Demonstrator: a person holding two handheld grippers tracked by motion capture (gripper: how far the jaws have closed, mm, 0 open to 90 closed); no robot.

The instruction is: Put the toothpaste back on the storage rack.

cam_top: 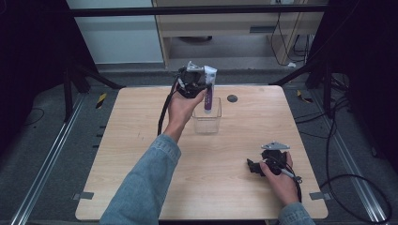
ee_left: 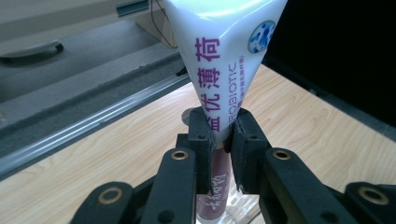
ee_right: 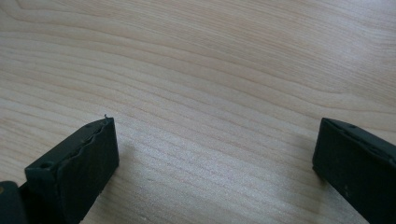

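Observation:
A white and purple toothpaste tube point(cam_top: 209, 89) stands upright with its lower end inside a clear plastic box point(cam_top: 207, 123) near the table's far middle. My left gripper point(cam_top: 199, 86) is shut on the tube. In the left gripper view the two black jaws pinch the tube point(ee_left: 219, 60) where the white part narrows, and its purple end point(ee_left: 212, 186) points down. My right gripper point(cam_top: 256, 167) rests low on the table at the near right, held by a hand. In the right gripper view its fingertips point(ee_right: 88, 154) stand wide apart over bare wood, with nothing between them.
A small dark round disc point(cam_top: 232, 98) lies on the table right of the box. The wooden table point(cam_top: 141, 140) has black stands and cables around its edges. A denim sleeve point(cam_top: 145, 183) crosses the near left part.

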